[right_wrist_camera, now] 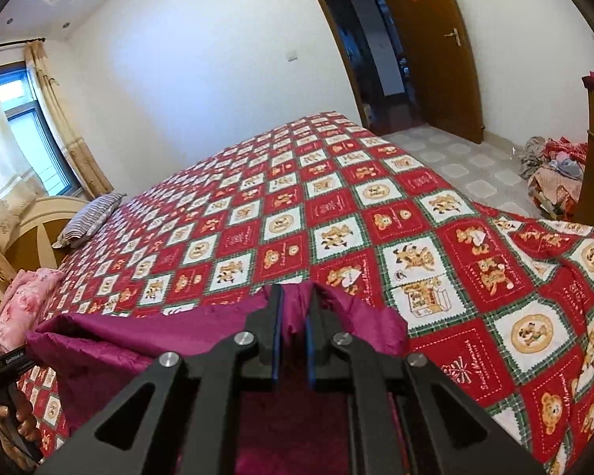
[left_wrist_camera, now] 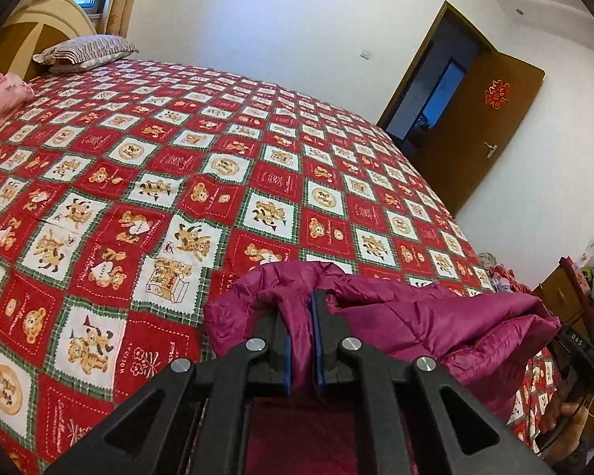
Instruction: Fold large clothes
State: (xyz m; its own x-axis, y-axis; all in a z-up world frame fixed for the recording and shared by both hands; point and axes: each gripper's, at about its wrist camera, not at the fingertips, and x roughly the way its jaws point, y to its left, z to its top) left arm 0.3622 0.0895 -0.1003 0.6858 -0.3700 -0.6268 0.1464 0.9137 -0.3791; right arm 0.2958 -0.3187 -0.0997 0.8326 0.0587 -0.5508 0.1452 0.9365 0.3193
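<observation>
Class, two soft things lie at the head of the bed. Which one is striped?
The grey-and-white striped pillow by the headboard; the bundle beside it is plain pink, rumpled bedding.

A home bedroom: ahead of the jaws spreads a wide bed (left_wrist_camera: 217,150) under a teddy-bear quilt, with pillow (left_wrist_camera: 85,52), curtained window (right_wrist_camera: 23,126) and wooden door (right_wrist_camera: 435,39) beyond.

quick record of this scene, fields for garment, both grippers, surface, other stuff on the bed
garment: magenta puffer jacket, held up over the bed's near edge
left gripper: shut on jacket fabric
right gripper: shut on jacket fabric
surface: bed with red bear-print bedspread
also on bed: striped pillow, pink bedding near the headboard
</observation>
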